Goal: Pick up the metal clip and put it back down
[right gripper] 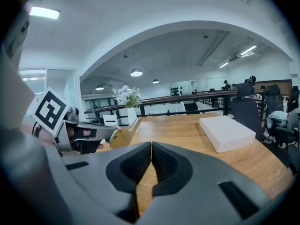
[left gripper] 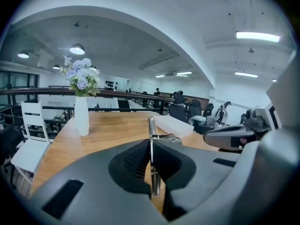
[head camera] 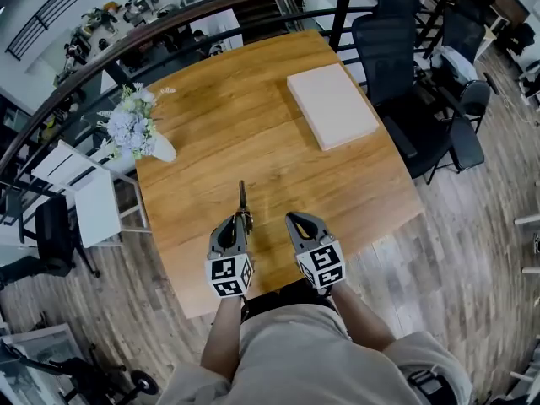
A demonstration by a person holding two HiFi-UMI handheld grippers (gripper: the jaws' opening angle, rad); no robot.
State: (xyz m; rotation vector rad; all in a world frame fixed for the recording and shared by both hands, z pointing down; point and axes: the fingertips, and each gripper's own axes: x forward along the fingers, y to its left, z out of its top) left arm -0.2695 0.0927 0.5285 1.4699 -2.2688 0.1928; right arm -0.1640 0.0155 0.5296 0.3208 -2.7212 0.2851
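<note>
In the head view my left gripper [head camera: 237, 221] is shut on the metal clip [head camera: 243, 199], holding it above the wooden table [head camera: 253, 133] near the front edge. In the left gripper view the thin clip [left gripper: 151, 130] stands on edge, pinched between the pads, its tip sticking out forward. My right gripper [head camera: 296, 220] is just to the right of the left one, shut with nothing between its pads [right gripper: 161, 161]. The right gripper view shows the left gripper [right gripper: 86, 133] with the clip [right gripper: 123, 135] off to its left.
A flat white box [head camera: 332, 105] lies at the table's far right. A white vase of pale flowers [head camera: 140, 127] stands at the far left edge. Office chairs [head camera: 396, 66] are beyond the right side, a white chair [head camera: 84, 192] is at the left, and a railing [head camera: 101, 66] runs behind the table.
</note>
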